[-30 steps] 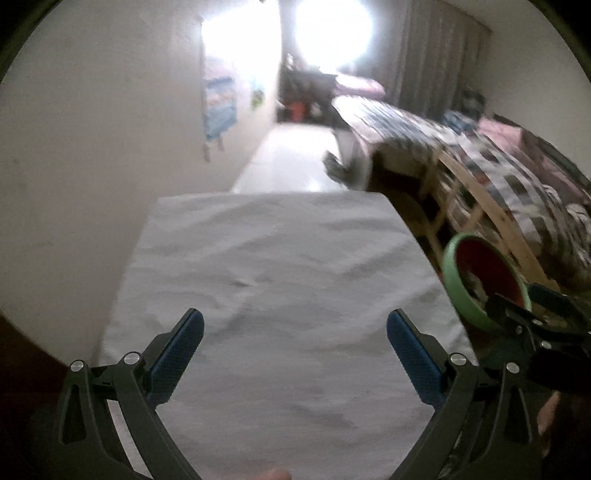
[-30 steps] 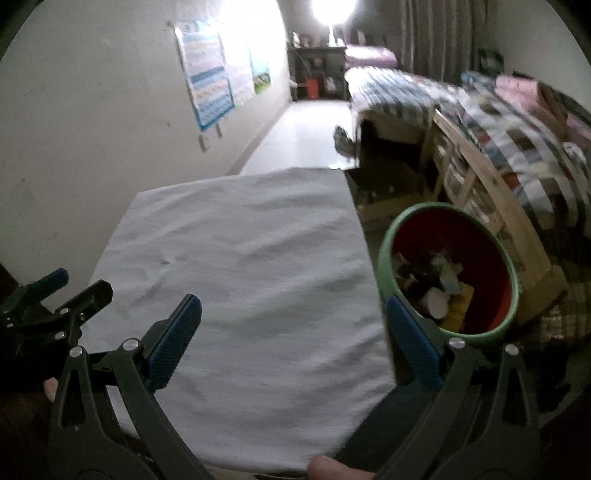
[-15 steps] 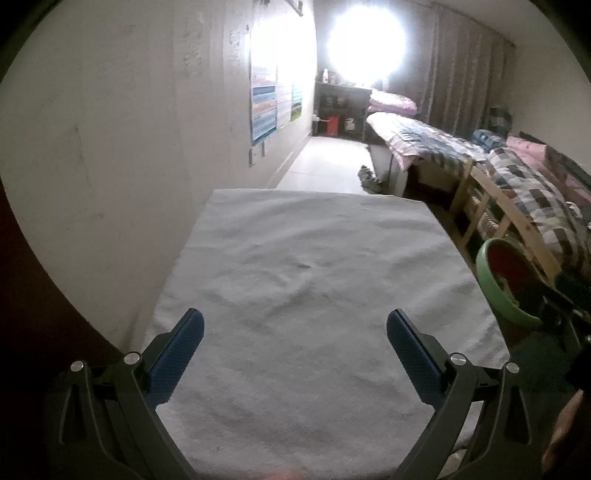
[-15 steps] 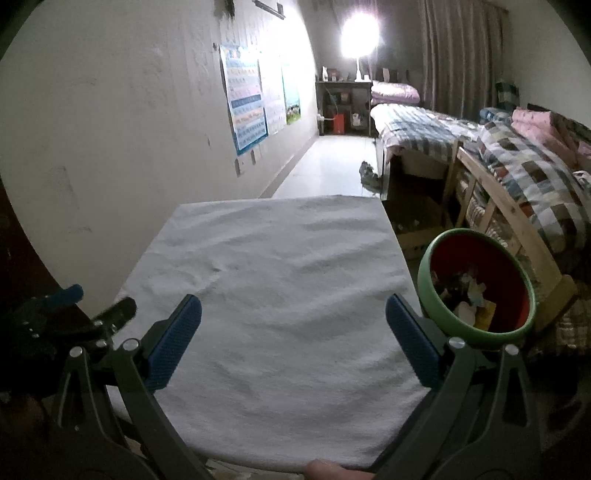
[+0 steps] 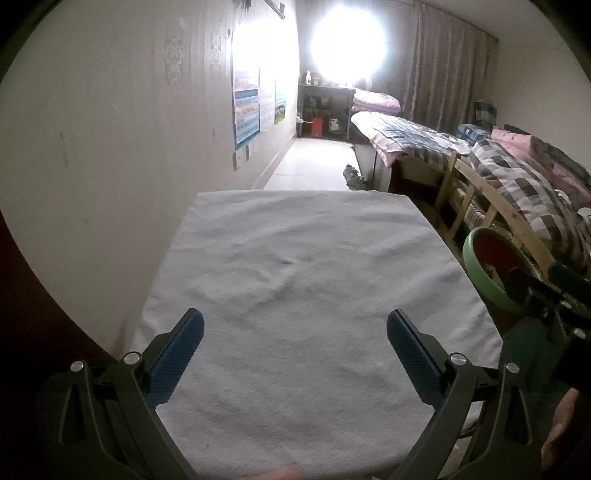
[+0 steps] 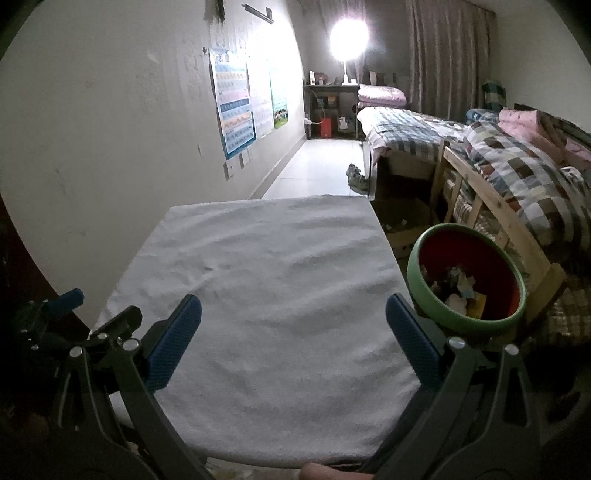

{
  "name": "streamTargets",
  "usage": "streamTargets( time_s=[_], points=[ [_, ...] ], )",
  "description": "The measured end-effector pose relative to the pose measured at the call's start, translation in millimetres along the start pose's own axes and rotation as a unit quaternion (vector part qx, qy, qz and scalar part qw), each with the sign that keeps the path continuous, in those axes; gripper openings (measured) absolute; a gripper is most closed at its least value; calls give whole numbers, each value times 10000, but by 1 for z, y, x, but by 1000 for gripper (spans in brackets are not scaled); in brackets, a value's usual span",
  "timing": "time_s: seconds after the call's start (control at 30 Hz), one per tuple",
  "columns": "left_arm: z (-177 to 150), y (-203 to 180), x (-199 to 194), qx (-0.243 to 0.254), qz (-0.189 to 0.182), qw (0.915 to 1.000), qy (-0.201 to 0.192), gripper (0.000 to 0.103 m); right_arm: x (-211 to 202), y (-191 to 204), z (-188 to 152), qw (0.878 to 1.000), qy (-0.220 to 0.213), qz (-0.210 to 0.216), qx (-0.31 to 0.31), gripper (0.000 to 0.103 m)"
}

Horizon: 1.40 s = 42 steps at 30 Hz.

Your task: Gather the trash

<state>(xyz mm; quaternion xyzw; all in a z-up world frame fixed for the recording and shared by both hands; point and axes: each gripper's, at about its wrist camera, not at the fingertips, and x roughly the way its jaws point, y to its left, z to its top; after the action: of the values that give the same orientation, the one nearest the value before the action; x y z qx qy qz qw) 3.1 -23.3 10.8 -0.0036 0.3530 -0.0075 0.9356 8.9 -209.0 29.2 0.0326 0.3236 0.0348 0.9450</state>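
Note:
A green bin with a red inside [image 6: 469, 317] stands right of the table and holds several pieces of crumpled trash [image 6: 458, 288]; its rim [image 5: 476, 273] shows at the right edge of the left wrist view. The table wears a white towel [image 5: 303, 295] [image 6: 266, 295] with nothing lying on it. My left gripper [image 5: 295, 339] hovers open over the towel's near half, nothing between its blue pads. My right gripper [image 6: 293, 328] is open too, over the near right part of the table, its right finger [image 6: 410, 336] just left of the bin. Each gripper shows at the edge of the other's view.
A wall with posters [image 6: 236, 107] runs along the left. Wooden-framed beds with checked quilts [image 6: 517, 173] line the right, close behind the bin. A bright lamp [image 6: 349, 33] and a shelf stand at the far end of the tiled aisle [image 6: 321, 170].
Both grippers have tilted up and pulled back a little, so more of the room shows and the bin sits lower right. Both stay open and hold nothing.

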Motion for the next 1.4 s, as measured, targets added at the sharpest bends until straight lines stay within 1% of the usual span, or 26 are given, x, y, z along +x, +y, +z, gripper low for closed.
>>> streamTargets(
  time_s=[0.13, 0.57, 1.17, 1.27, 1.4],
  points=[
    [-1, -2, 0, 25, 36, 10000, 22, 95, 2, -2, 0, 10000, 14, -16, 23, 98],
    [0, -2, -3, 120, -81, 9999, -85, 95, 1, -1, -1, 10000, 30, -59, -2, 98],
    [-2, -4, 0, 144, -36, 9999, 10, 95, 6, -2, -3, 10000, 97, 1, 16, 98],
    [-2, -3, 0, 111, -55, 9999, -69, 95, 7, -2, -4, 9999, 113, -8, 35, 98],
    [-3, -4, 2, 106, -133, 9999, -26, 95, 7, -1, -4, 9999, 112, -9, 34, 98]
  ],
)
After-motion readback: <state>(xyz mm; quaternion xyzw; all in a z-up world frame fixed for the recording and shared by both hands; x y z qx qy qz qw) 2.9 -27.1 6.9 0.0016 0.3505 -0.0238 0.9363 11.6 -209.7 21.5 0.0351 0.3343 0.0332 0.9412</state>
